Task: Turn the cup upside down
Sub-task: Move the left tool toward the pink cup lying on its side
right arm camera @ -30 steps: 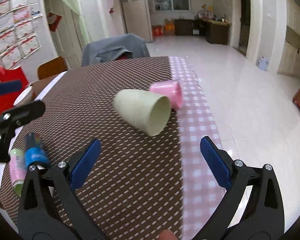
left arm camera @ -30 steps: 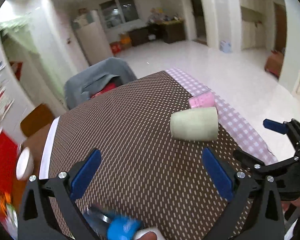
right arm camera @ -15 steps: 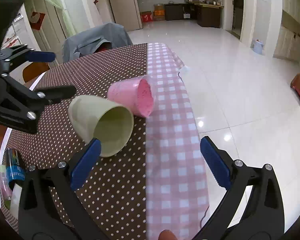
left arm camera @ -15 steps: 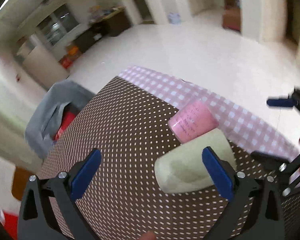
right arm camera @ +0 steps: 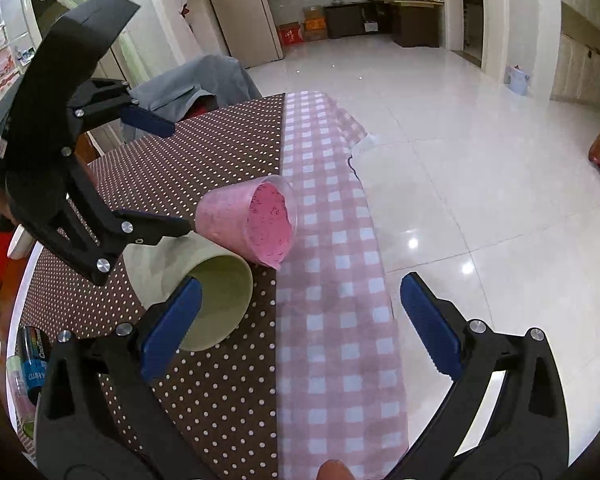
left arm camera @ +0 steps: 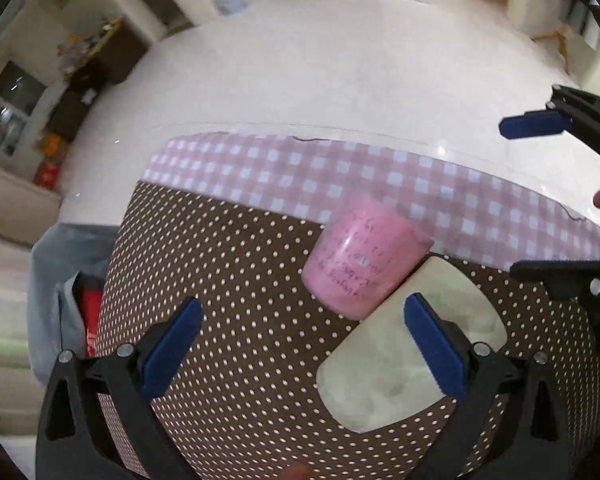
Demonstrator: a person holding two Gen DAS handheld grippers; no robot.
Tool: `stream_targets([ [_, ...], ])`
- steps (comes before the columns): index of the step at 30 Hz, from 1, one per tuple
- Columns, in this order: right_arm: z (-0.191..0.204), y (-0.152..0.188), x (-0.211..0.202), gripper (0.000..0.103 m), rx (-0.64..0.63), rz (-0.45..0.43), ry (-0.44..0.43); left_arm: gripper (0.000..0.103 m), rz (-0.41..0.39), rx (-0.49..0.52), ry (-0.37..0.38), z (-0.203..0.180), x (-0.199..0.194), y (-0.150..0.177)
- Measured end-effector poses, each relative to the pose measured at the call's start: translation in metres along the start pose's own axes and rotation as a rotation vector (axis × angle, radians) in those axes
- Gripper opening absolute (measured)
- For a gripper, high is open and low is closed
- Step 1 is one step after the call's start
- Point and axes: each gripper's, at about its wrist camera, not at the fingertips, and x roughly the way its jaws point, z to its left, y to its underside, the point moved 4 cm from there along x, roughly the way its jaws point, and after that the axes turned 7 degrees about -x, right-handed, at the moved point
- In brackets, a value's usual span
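A pink cup and a pale green cup lie on their sides, touching, on the table near its edge. My left gripper is open above the table; its right finger overlaps the green cup and the pink cup lies ahead between the fingers. From the right wrist view the left gripper hovers over the closed ends of both cups. My right gripper is open and empty, facing the cups' mouths, its left finger beside the green cup's rim. It shows at the right of the left wrist view.
The table has a brown dotted cloth and a pink checked strip along its edge, with white floor beyond. A chair draped in grey cloth stands at the far side. Bottles lie at the table's left.
My left gripper has swung over the cups and come close to them from their closed ends. My right gripper has moved nearer the cups' open mouths. The cups have not moved.
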Motion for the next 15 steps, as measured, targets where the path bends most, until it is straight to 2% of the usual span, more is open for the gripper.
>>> stream_targets([
  [5,-0.007,0.0,0.005,0.097,0.02,0.008,-0.01,0.099,0.073,0.084,0.101,0.002,0.014,-0.013],
  [9,-0.015,0.0,0.01,0.097,0.039,0.011,-0.015,0.099,0.101,0.155,0.121,0.0,0.021,-0.022],
  [15,-0.021,0.001,0.017,0.097,0.055,0.016,-0.024,0.099,0.132,0.169,0.154,0.001,0.033,-0.031],
])
